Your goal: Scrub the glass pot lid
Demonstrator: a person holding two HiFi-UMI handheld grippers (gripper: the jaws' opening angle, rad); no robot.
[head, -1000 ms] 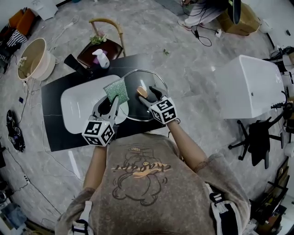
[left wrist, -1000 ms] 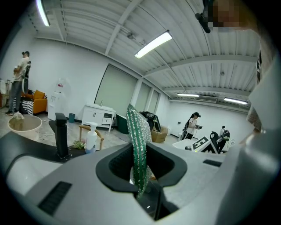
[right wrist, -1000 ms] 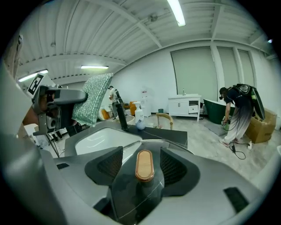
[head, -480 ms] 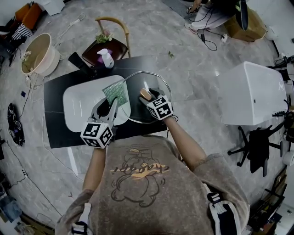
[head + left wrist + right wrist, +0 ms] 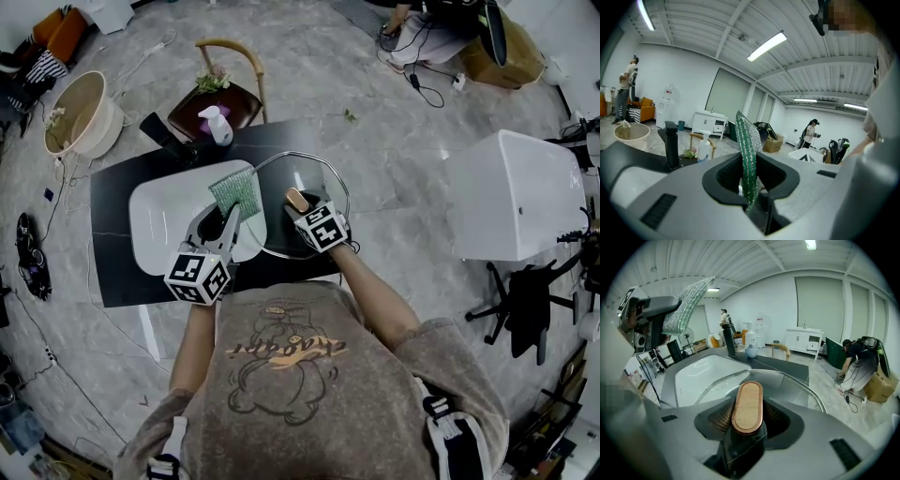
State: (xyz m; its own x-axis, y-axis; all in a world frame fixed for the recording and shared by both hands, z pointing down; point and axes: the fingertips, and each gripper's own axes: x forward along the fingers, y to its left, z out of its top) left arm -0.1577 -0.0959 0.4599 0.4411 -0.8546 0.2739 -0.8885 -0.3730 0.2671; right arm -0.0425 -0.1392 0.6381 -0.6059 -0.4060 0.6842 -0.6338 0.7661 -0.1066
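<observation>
The right hand-held gripper's [image 5: 749, 426] jaws are closing around the lid's [image 5: 785, 384] knob [image 5: 748, 406]; upper left, the left hand-held gripper [image 5: 669, 317] pinches a scourer [image 5: 689, 301].

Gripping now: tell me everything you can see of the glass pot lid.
The glass pot lid is round, clear glass with a metal rim, lying handle up on the black table, its left edge over the white basin. Its oval handle, wood-topped with a copper-coloured edge on a dark stem, stands between the right tongs, which are closing around it.

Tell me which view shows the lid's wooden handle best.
The right gripper view: the wooden handle fills its centre, between the closing jaws of the right gripper. The head view shows it small, from above; the left gripper view misses it.
</observation>
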